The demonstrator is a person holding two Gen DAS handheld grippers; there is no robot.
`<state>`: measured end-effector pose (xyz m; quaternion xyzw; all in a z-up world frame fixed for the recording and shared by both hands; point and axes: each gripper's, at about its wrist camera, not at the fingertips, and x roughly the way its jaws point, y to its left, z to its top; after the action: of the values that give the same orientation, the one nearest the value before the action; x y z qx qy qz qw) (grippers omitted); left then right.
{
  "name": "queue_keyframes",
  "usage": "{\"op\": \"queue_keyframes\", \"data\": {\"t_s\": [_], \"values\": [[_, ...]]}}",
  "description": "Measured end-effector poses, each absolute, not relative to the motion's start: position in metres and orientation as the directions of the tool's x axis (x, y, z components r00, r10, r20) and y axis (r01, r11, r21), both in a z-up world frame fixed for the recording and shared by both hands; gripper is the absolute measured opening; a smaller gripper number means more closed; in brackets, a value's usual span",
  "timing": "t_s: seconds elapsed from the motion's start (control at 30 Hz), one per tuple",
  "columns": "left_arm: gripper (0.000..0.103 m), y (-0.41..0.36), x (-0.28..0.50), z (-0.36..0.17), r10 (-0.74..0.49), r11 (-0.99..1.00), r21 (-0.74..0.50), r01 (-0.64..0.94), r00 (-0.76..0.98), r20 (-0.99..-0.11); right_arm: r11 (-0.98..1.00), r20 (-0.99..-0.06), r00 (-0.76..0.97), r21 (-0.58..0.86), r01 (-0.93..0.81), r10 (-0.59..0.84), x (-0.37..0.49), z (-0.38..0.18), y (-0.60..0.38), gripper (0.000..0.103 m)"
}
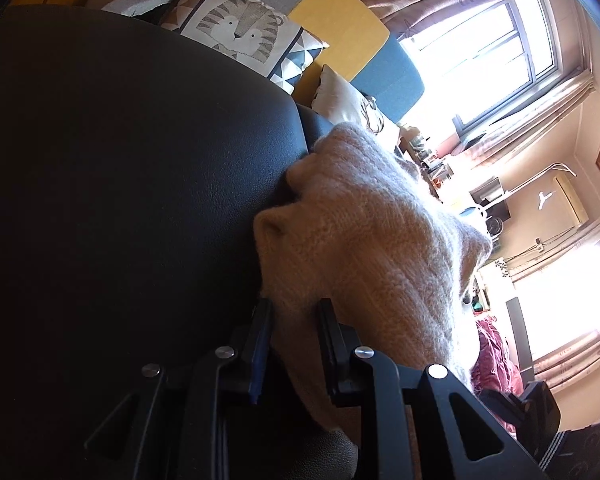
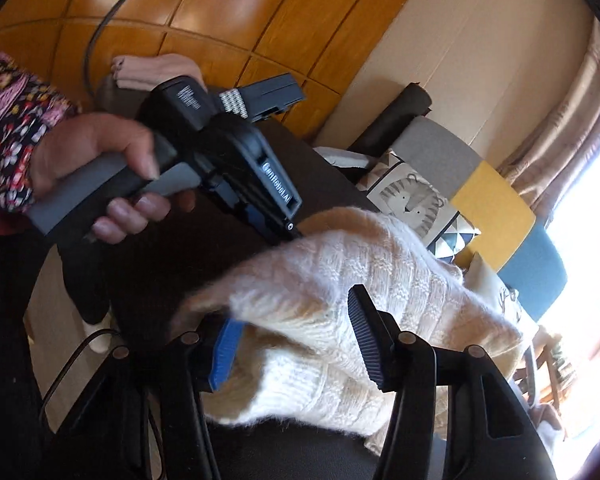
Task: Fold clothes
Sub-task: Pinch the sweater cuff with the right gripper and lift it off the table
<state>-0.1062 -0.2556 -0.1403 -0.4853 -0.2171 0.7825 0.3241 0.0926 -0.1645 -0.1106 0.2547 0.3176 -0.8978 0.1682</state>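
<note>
A fuzzy cream knit sweater (image 1: 371, 232) lies bunched on a black leather-like surface (image 1: 120, 160). My left gripper (image 1: 294, 304) is shut on a thick fold at the sweater's near edge, with knit filling the gap between its fingers. The right wrist view shows that left gripper (image 2: 288, 228) held by a hand (image 2: 92, 160) in a floral sleeve, its tip at the far edge of the sweater (image 2: 339, 264). My right gripper (image 2: 294, 306) stands open around the near part of the sweater. Knit drapes over its blue pad (image 2: 224, 352), and its black finger (image 2: 363, 332) rests on top.
A patchwork sofa (image 1: 339, 20) in grey, yellow and blue carries a tiger cushion (image 1: 240, 28) behind the black surface (image 2: 204, 264). Folded pinkish clothes (image 2: 156, 68) sit on a stool over the wooden floor (image 2: 220, 4). Bright windows (image 1: 479, 52) and curtains are on the right.
</note>
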Motion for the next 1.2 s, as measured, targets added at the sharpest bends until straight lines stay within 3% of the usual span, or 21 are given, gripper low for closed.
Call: {"op": "queue_keyframes", "data": {"t_s": [0.2, 0.47, 0.5, 0.57, 0.67, 0.83, 0.93, 1.03, 1.2], "values": [[0.021, -0.252, -0.106, -0.141, 0.727, -0.686, -0.664, -0.297, -0.320, -0.608, -0.724, -0.528, -0.836, -0.518, 0.455, -0.148, 0.115, -0.111, -0.161, 0.056], [0.021, -0.254, -0.106, -0.136, 0.749, -0.660, -0.693, -0.289, -0.322, -0.579, -0.623, -0.454, -0.885, -0.664, 0.413, -0.103, 0.098, -0.135, -0.194, 0.055], [0.022, -0.255, -0.106, -0.135, 0.752, -0.657, -0.697, -0.287, -0.324, -0.575, -0.645, -0.460, -0.883, -0.647, 0.406, -0.095, 0.092, -0.136, -0.195, 0.039], [0.022, -0.255, -0.106, -0.134, 0.759, -0.648, -0.705, -0.289, -0.322, -0.566, -0.731, -0.501, -0.860, -0.549, 0.405, -0.100, 0.078, -0.132, -0.189, 0.015], [0.022, -0.258, -0.107, -0.130, 0.762, -0.645, -0.700, -0.305, -0.327, -0.560, -0.869, -0.549, -0.823, -0.327, 0.372, -0.146, 0.058, -0.123, -0.168, 0.011], [0.022, -0.254, -0.103, -0.122, 0.761, -0.647, -0.688, -0.329, -0.329, -0.559, -0.932, -0.569, -0.739, 0.260, 0.253, -0.359, 0.026, -0.116, -0.107, 0.008], [0.022, -0.249, -0.103, -0.119, 0.763, -0.645, -0.684, -0.340, -0.329, -0.557, -0.807, -0.493, -0.712, 0.564, 0.177, -0.501, 0.014, -0.122, -0.074, 0.008], [0.022, -0.252, -0.096, -0.115, 0.761, -0.648, -0.675, -0.353, -0.331, -0.558, -0.526, -0.318, -0.693, 0.844, 0.104, -0.647, 0.000, -0.139, -0.042, 0.008], [0.022, -0.254, -0.086, -0.105, 0.756, -0.655, -0.655, -0.378, -0.351, -0.553, -0.152, -0.059, -0.698, 0.986, 0.072, -0.714, -0.016, -0.157, -0.019, 0.007]]}}
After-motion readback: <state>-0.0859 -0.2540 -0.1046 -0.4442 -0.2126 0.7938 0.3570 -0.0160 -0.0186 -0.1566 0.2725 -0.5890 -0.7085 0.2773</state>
